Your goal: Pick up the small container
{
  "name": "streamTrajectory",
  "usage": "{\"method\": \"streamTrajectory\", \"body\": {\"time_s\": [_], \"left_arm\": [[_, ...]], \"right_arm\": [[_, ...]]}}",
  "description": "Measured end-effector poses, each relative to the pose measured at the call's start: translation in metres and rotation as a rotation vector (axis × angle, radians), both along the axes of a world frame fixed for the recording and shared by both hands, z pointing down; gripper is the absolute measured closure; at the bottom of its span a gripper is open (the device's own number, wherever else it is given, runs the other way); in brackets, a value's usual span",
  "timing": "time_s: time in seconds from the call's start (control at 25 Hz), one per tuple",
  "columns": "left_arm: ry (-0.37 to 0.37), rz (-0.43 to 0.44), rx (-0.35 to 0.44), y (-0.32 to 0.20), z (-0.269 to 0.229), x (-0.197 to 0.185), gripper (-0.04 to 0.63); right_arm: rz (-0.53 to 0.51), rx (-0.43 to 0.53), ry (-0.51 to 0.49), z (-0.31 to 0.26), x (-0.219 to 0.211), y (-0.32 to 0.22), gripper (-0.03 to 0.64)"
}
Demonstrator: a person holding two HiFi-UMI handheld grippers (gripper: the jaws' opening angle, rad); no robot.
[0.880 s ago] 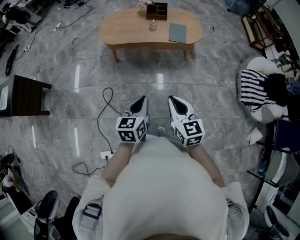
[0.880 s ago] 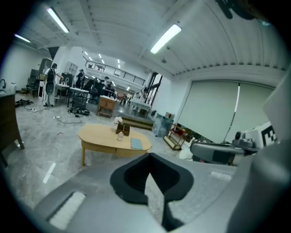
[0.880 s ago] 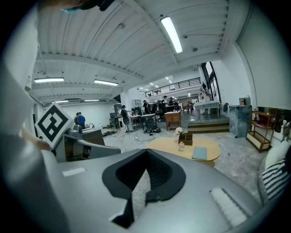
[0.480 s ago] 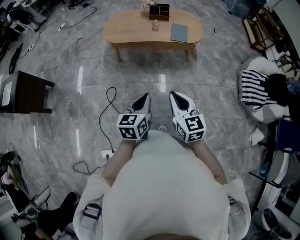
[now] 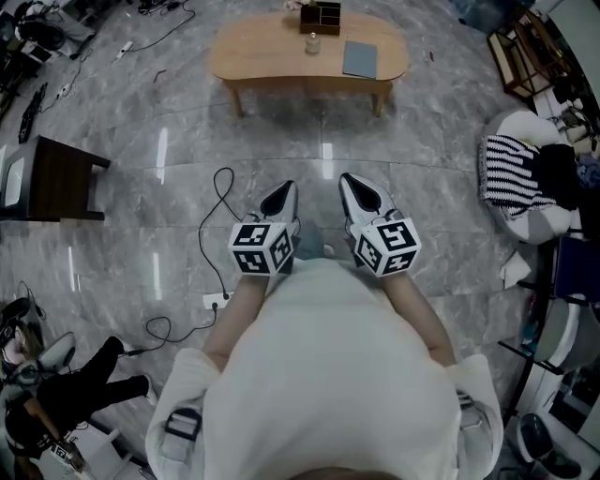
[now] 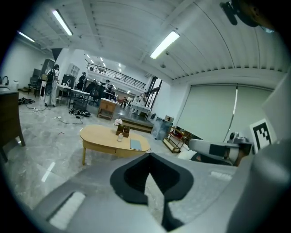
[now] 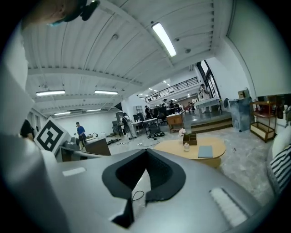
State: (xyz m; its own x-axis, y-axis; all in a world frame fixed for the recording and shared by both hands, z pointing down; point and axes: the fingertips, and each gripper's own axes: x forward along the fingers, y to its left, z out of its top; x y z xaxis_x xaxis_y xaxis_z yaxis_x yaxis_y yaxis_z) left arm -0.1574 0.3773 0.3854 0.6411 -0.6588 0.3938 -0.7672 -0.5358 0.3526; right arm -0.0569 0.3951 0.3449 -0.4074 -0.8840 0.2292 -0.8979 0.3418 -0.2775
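The small container (image 5: 311, 44), a little clear jar, stands on the oval wooden table (image 5: 272, 56) far ahead, next to a dark wooden organizer box (image 5: 325, 16) and a grey-blue book (image 5: 360, 59). My left gripper (image 5: 286, 190) and right gripper (image 5: 349, 183) are held side by side close to my body, over the marble floor and well short of the table. Both are shut with nothing between the jaws. In the left gripper view the jar (image 6: 119, 138) is tiny beyond the gripper (image 6: 149, 157). The right gripper view shows the jar (image 7: 186, 146) past that gripper (image 7: 146, 152).
A dark side table (image 5: 52, 187) stands at the left. A black cable (image 5: 211, 234) runs across the floor to a power strip (image 5: 216, 302). A seat with a striped cushion (image 5: 520, 178) and a shelf (image 5: 520, 56) line the right side. A person in dark clothing (image 5: 75, 394) is at lower left.
The table has drifted toward the top edge of the head view. A person in dark clothing has come into the lower left corner. Both grippers stay shut in front of me.
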Motion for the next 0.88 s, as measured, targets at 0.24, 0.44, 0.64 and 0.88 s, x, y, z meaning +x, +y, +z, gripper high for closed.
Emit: {"method": "streamTrajectory", "body": {"time_s": [0.24,0.44,0.64,0.88], "left_arm": [[0.006,-0.023,-0.024,-0.011,0.008,-0.002,0.594],[0.009,-0.037,-0.037,-0.042,0.019,0.002,0.594],[0.003,-0.024,-0.056,-0.087,0.026,0.018,0.592],[-0.006,-0.019,-0.061,-0.163,0.029,0.031,0.593]], "right_arm": [[0.003,-0.019,0.025,0.010,0.003,-0.009,0.618],[0.008,-0.047,0.003,0.019,0.013,-0.034,0.618],[0.016,-0.068,0.021,0.026,0.031,-0.074,0.618],[0.012,-0.068,0.052,0.030,0.040,-0.145,0.618]]}}
